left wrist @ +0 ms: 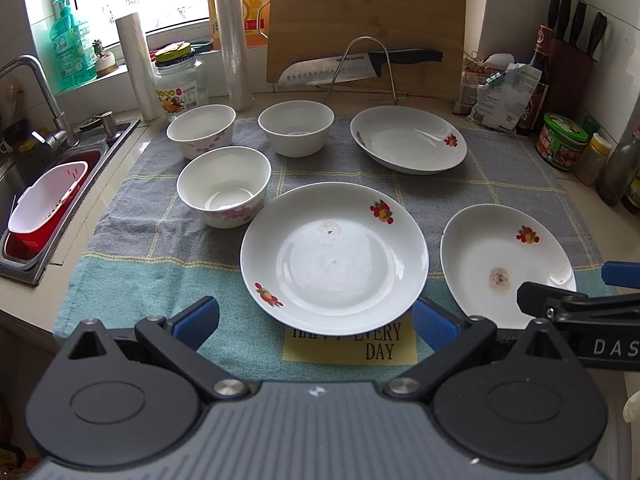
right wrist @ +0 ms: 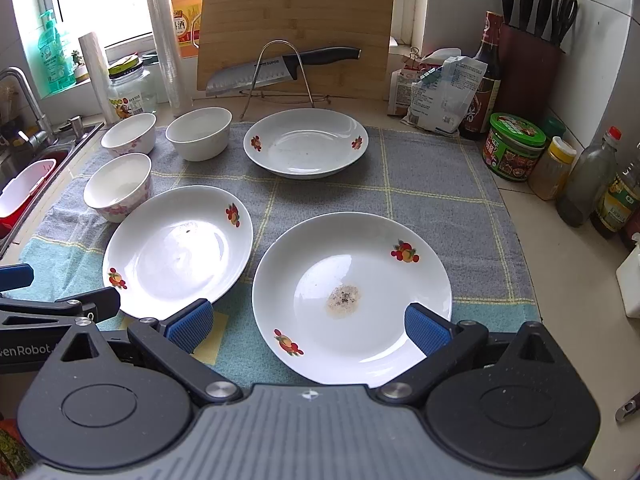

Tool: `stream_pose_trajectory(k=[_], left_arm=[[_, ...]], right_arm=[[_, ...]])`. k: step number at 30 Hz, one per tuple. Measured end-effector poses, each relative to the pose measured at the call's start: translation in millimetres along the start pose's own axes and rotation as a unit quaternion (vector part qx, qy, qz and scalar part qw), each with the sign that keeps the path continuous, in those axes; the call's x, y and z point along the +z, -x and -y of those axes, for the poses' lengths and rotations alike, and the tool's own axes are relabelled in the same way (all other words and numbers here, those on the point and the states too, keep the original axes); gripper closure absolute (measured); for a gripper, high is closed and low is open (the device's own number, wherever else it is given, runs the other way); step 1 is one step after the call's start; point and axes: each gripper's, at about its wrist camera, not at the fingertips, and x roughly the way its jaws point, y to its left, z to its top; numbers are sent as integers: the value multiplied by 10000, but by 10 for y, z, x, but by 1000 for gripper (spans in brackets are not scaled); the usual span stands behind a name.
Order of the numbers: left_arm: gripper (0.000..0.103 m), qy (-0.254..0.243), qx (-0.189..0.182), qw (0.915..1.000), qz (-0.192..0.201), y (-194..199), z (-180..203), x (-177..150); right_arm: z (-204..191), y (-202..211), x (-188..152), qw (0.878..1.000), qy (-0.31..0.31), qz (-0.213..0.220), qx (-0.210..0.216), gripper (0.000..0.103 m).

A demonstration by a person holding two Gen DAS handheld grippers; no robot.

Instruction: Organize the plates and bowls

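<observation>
The bench (right wrist: 540,232) carries a checked cloth (right wrist: 436,184) that covers most of its middle, and every dish sits on that cloth. At 12 o'clock behind the cloth a wooden cutting board (right wrist: 296,12) leans upright, with a knife (right wrist: 280,66) resting across a wire rack in front of it. Three plates with fruit prints lie apart from one another: the near right plate (right wrist: 352,292), which has a brownish stain near its middle, sits at 6 o'clock in the right wrist view; the near left plate (left wrist: 334,252) lies just beside it at 9 o'clock, partly covering a yellow patch with lettering on the cloth; the far plate (right wrist: 306,142) sits at 12 o'clock, near the rack. Three bowls stand upright at 10 o'clock: a flowered bowl (left wrist: 224,190) just beside the near left plate, a second flowered bowl (left wrist: 201,130) behind it, and a plain white bowl (left wrist: 296,127) to the right of that one. The right gripper (right wrist: 308,326) hovers over the near edge of the stained plate with its jaws spread wide and empty. The left gripper (left wrist: 316,322) hangs over the near rim of the near left plate, jaws likewise released and gripping nothing.
</observation>
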Motion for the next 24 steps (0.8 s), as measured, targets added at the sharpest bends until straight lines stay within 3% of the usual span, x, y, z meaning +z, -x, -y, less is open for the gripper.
stream_pose_trajectory(k=[24], left_arm=[[1, -11, 47, 10000, 30, 55, 68, -1]], right_arm=[[37, 39, -15, 10000, 23, 53, 7, 0]])
